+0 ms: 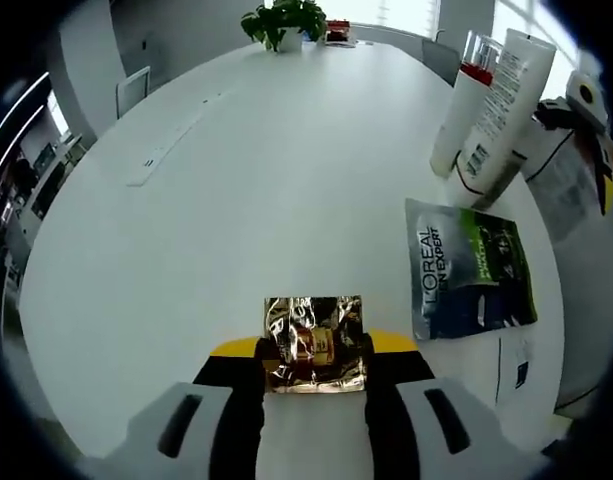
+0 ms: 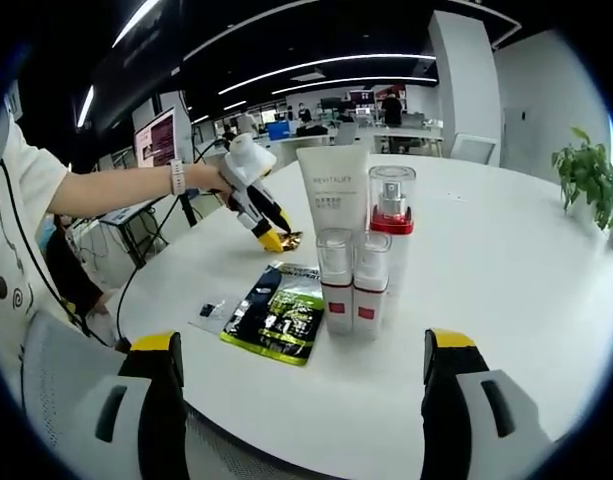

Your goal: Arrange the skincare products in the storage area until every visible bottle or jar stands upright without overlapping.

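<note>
Table [image 1: 236, 180]: we see a broad white oval top carrying everything; a potted plant [image 1: 284, 22] stands at its far end.
Tube [image 2: 333, 190]: white, standing upright on its cap at the back of the group.
Sachet [image 2: 279, 310]: we find the dark green-and-black packet lying flat, just left of the bottles in the right claw view.
Tall bottle [image 2: 391, 215]: clear cap, red collar, upright beside the tube.
Small bottles [image 2: 354, 280]: two stand upright, side by side and touching, in front of the tube.
Foil packet [image 1: 315, 343]: gold and crinkled, apart from the group, low over the table; we cannot tell whether it touches the top.
Left claw [image 1: 316, 362]: closed on the foil packet, pinched between its jaws.
Right claw [image 2: 301, 395]: jaws spread wide, nothing between them, hanging in front of the bottles.
</note>
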The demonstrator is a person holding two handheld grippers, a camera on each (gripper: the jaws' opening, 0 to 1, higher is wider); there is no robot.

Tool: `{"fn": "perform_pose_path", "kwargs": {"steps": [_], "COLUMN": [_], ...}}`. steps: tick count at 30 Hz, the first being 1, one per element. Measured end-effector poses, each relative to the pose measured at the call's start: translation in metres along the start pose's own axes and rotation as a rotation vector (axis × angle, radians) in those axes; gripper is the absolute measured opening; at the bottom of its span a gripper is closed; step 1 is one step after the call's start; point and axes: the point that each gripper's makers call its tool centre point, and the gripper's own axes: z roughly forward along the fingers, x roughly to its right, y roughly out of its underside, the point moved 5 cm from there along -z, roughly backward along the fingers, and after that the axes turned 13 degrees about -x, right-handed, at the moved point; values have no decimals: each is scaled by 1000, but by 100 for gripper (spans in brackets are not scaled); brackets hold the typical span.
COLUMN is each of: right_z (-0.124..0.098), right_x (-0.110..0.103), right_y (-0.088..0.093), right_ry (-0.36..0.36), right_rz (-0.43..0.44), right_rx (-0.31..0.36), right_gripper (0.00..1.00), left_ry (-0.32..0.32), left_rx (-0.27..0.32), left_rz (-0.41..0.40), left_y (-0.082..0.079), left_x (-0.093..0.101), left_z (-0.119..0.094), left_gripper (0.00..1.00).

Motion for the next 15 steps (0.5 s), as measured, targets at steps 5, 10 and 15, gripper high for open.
{"fn": "perform_pose_path", "kwargs": {"steps": [5, 10, 15], "right_z": [1, 1, 0], "right_x": [-1, -2, -3], "right_y": [-1, -4, -6], "right_ry": [-5, -9, -11], "right_rz": [-8, -20, -28], "right_rx": [0, 2, 9], "right_gripper": [100, 100, 100], "left_ry": [-10, -13, -5], "left_rx": [3, -18, -32], "left_rz": [7, 16, 19], "left_y": [1, 8, 11], "left_x": [3, 3, 18], "left_z": [-5, -5, -10], "left_gripper": [36, 36, 36]}}
